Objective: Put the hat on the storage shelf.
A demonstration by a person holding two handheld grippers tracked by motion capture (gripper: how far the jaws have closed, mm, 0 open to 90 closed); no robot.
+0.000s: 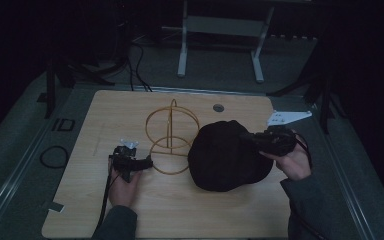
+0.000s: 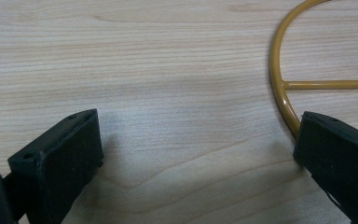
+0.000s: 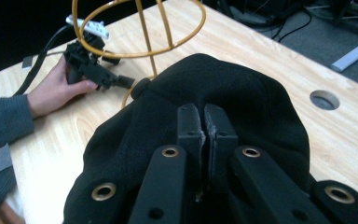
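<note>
While the high view is dim, the layout reads fine: the black cap (image 1: 227,156) sits on the wooden table (image 1: 95,120), right of centre, just beside the yellow wire stand (image 1: 172,136). The right gripper (image 1: 254,139) comes in over the cap's right side with the right hand (image 1: 294,162) behind it. The left gripper (image 1: 147,162) lies low at the stand's base ring, left hand (image 1: 124,189) resting on the table.

Left gripper view: left gripper (image 2: 198,151) jaws wide apart, 1 pad on each side, nothing between them but bare table (image 2: 168,56). The right-side pad sits just at the wire stand's (image 2: 279,79) base ring; can't tell if it touches.

Right gripper view: right gripper (image 3: 204,122) jaws pinched close together on a fold of the cap (image 3: 242,93), cloth bunched up at the pads. Beyond it, the wire stand (image 3: 140,28) stands upright, with the left gripper (image 3: 121,81) at its base and the left hand (image 3: 58,91) gripping it.
</note>
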